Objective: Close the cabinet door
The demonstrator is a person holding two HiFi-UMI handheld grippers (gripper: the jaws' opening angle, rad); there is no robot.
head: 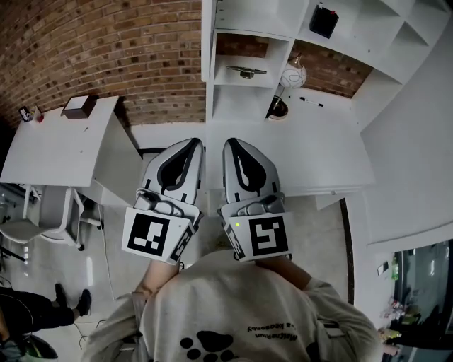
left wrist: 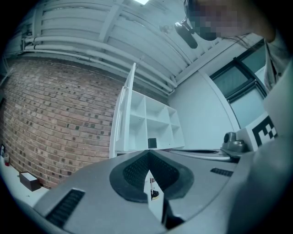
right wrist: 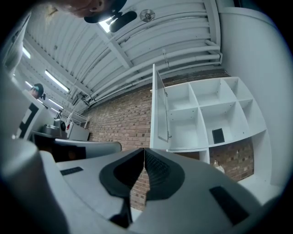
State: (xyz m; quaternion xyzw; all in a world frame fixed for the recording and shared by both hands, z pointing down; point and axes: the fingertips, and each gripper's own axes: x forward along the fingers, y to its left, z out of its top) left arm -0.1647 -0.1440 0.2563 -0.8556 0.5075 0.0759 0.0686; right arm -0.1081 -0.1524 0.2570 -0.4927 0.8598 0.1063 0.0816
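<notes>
The white cabinet (head: 255,63) of open cubbies hangs on the brick wall above a white counter (head: 318,159). Its door (head: 207,42) stands open, swung out edge-on at the cabinet's left side. The door also shows in the left gripper view (left wrist: 120,123) and the right gripper view (right wrist: 158,109). My left gripper (head: 195,143) and right gripper (head: 232,143) are held side by side in front of the person's chest, well short of the cabinet. Both point toward it, a little upward. The left gripper's jaws (left wrist: 149,154) and the right gripper's jaws (right wrist: 144,151) are shut with nothing between them.
A black box (head: 323,20) sits in an upper cubby, a round ornament (head: 294,73) and a flat metal object (head: 246,71) lower down. A white table (head: 56,152) with a brown box (head: 79,106) stands at the left, a chair (head: 42,219) beside it.
</notes>
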